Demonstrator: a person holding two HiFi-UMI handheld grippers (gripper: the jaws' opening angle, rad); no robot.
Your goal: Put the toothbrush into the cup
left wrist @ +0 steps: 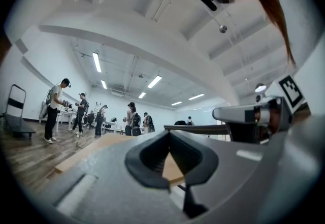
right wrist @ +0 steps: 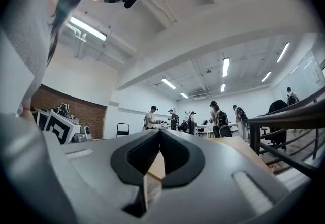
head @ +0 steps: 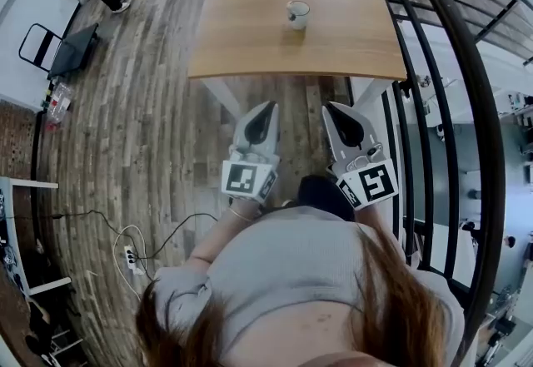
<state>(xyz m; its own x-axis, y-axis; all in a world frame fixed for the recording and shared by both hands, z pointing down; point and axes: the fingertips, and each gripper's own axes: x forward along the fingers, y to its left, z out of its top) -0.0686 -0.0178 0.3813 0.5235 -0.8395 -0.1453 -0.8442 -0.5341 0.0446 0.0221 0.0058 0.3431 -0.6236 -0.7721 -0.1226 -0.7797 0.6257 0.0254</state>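
A big open lab hall; strip lights overhead, people working at far tables, cables trailing over the plank floor

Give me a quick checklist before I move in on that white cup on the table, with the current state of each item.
1. Cup upright on the wooden table: ok.
2. Toothbrush located: cannot tell. None is visible on the table, and the cup's contents are too small to make out.
3. Left gripper free: ok, jaws together with nothing between them.
4. Right gripper free: ok, jaws together with nothing between them.
5. Jaws ready to grasp: not ok, both are shut.
6. Cup close at hand: not ok, both grippers are short of the table's near edge.
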